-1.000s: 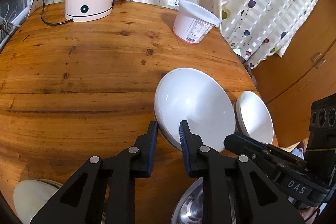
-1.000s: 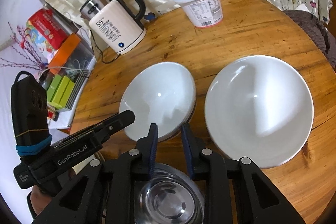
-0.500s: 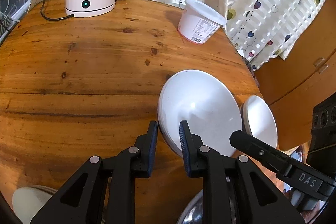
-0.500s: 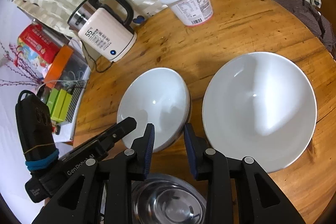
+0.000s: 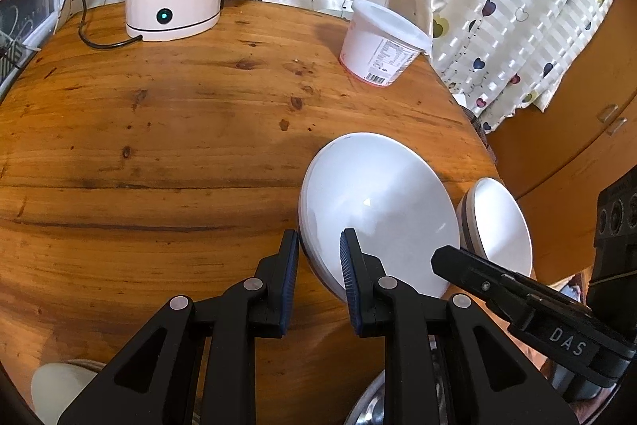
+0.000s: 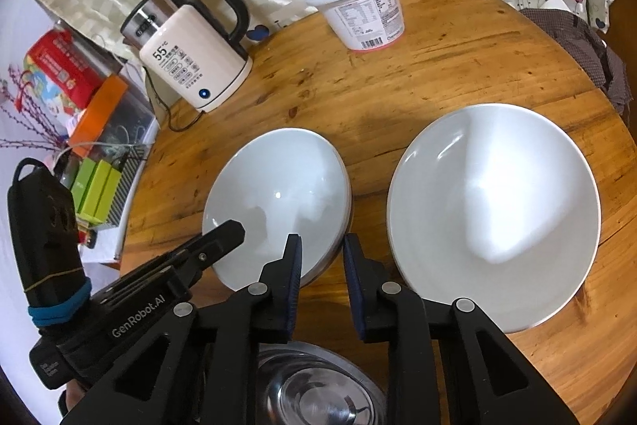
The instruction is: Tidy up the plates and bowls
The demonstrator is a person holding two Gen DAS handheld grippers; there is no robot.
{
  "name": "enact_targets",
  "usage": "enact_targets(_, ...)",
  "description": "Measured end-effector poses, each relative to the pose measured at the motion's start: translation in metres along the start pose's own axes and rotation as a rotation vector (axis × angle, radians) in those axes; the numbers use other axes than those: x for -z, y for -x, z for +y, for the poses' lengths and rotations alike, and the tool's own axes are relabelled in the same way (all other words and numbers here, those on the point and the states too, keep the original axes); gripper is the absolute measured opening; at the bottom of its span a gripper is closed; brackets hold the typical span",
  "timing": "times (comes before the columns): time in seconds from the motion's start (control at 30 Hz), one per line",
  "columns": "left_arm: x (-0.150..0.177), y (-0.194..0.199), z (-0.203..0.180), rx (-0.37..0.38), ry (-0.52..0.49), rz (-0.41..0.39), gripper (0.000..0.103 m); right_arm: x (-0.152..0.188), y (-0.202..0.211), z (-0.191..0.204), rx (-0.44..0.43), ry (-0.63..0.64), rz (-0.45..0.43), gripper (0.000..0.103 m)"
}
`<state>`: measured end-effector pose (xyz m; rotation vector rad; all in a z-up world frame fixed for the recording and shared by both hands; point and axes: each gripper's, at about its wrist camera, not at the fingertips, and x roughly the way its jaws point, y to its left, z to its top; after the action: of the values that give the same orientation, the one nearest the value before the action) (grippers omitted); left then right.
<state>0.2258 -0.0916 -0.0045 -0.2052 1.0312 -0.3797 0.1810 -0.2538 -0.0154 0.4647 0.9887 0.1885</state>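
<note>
Two white bowls sit side by side on our round wooden table [image 6: 458,74], near its front edge. The smaller white bowl [image 6: 278,194] is toward the kettle [image 6: 191,66] side; the larger white bowl [image 6: 493,214] sits close beside it, apart. A steel bowl [image 6: 318,389] lies nearest to us, partly hidden under the right gripper [image 6: 318,257].

From the left gripper [image 5: 318,253], we see the near rim of the smaller bowl running between its two fingers, which stand narrow. We cannot tell whether the pads press on the rim. The right gripper's fingers are also narrow and closing, hovering over the same bowl's near-right rim; nothing appears gripped between them.

We judge both white bowls to be glazed ceramic: stiff, fairly heavy, slick, and breakable if dropped or knocked together. The rim is the only thin place a narrow gripper can pinch, and a one-sided rim grip will let the bowl tip, so a deep bite helps. The steel bowl should be lighter and tougher. A lidded plastic tub [image 6: 362,10] stands at the far side.
</note>
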Motion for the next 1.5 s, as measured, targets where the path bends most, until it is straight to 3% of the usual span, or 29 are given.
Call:
enact_targets(0.8, 0.023, 0.045, -0.018, -0.012, -0.018, -0.04, 0.022, 0.021, 0.049, 0.017, -0.035, 0.063, -0.032, 0.022)
enact_targets(1.5, 0.081, 0.084, -0.039, -0.024, -0.044, -0.052, 0.022, 0.081, 0.098, 0.018, -0.044, 0.078, -0.032, 0.022)
